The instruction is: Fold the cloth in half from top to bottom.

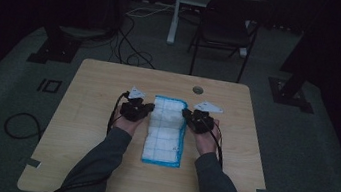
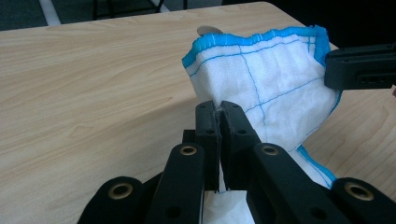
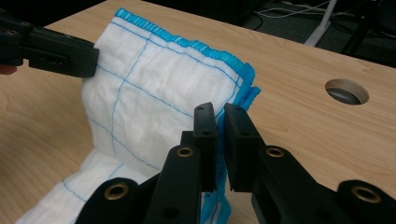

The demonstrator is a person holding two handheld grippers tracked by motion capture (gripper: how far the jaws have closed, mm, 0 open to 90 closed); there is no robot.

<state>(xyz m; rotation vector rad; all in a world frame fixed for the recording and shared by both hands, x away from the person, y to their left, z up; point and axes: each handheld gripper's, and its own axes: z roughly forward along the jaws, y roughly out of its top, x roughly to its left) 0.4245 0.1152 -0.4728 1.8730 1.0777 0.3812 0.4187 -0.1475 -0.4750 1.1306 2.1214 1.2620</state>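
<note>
Left hand-held gripper (image 2: 219,109) pinching white blue-edged cloth (image 2: 271,88), right hand-held gripper (image 3: 219,114) clamping its opposite edge, no writing legible

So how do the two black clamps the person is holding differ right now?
The left gripper pinches the cloth's left edge with its jaws pressed together; the right gripper takes the blue-trimmed right edge with a slim gap between its jaws. Both are black and together lift the cloth's far end off the table.

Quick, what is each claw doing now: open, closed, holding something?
Left claw: closed on the left edge of the white cloth.
Right claw: closed on the cloth's right edge, slim gap between the jaws.
</note>
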